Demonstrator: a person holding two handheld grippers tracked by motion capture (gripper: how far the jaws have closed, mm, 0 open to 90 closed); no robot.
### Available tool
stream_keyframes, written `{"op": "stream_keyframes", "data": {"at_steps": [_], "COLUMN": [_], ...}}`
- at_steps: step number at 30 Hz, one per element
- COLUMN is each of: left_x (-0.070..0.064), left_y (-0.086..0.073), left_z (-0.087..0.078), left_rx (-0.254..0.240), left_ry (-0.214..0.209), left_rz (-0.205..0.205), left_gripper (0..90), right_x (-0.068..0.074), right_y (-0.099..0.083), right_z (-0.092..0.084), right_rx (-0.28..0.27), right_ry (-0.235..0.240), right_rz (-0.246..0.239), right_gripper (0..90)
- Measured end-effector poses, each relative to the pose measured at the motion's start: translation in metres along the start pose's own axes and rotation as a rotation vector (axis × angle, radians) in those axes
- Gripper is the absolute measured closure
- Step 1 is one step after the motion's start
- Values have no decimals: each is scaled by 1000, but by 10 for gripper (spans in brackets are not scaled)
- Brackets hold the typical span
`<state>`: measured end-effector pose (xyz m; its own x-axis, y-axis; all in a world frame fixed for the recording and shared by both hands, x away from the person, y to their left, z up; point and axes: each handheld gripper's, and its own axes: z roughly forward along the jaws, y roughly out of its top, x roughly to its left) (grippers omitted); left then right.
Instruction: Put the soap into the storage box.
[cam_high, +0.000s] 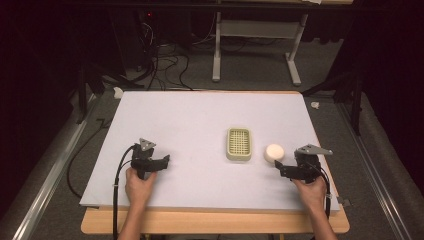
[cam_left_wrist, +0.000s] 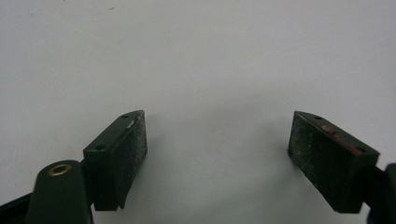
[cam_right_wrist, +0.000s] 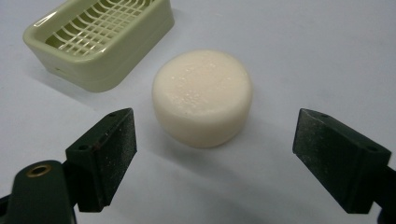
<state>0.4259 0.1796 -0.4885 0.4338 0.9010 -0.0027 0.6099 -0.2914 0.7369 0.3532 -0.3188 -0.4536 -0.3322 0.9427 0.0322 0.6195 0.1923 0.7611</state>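
A round cream soap bar (cam_high: 274, 152) lies flat on the white sheet, just right of a pale green slotted soap dish (cam_high: 238, 144) that holds nothing. My right gripper (cam_high: 280, 169) sits just in front of the soap, pointing at it. In the right gripper view the soap (cam_right_wrist: 203, 95) lies just beyond the wide-apart jaws, untouched, with the dish (cam_right_wrist: 116, 70) behind it to the left; that gripper (cam_right_wrist: 214, 116) is open. My left gripper (cam_high: 166, 160) rests at the front left of the sheet, and its own view shows this gripper (cam_left_wrist: 217, 140) open over bare sheet.
The white sheet (cam_high: 200, 115) covers a wooden table whose front edge (cam_high: 215, 222) shows below the person's hands. Beyond the far edge, cables (cam_high: 165, 65) and a white desk frame (cam_high: 255, 45) stand on grey floor. Metal rails run along both sides.
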Motion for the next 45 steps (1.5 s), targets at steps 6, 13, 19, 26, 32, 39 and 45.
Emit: {"op": "stream_keyframes", "data": {"at_steps": [6,13,19,26,32,39,45], "left_x": [0,0,0,0,0,0,0], "left_y": [0,0,0,0,0,0,0], "left_z": [0,0,0,0,0,0,0], "left_rx": [-2,-2,-3,-2,-2,-2,-2], "left_ry": [1,1,1,2,3,3,2], "left_rz": [0,0,0,1,2,2,1], "left_gripper": [201,200,201,201,201,201,201], "right_x": [5,9,10,8,8,5,3], "right_y": [5,18,25,26,26,24,22], "right_z": [3,9,16,27,35,43,48], "right_rx": [4,15,22,50,67,85,99], "right_ry": [10,6,1,4,-6,-14,-14], "right_rz": [-9,-27,-27,-17,-19,-5,2], "right_gripper": [137,135,133,123,123,124,131]}}
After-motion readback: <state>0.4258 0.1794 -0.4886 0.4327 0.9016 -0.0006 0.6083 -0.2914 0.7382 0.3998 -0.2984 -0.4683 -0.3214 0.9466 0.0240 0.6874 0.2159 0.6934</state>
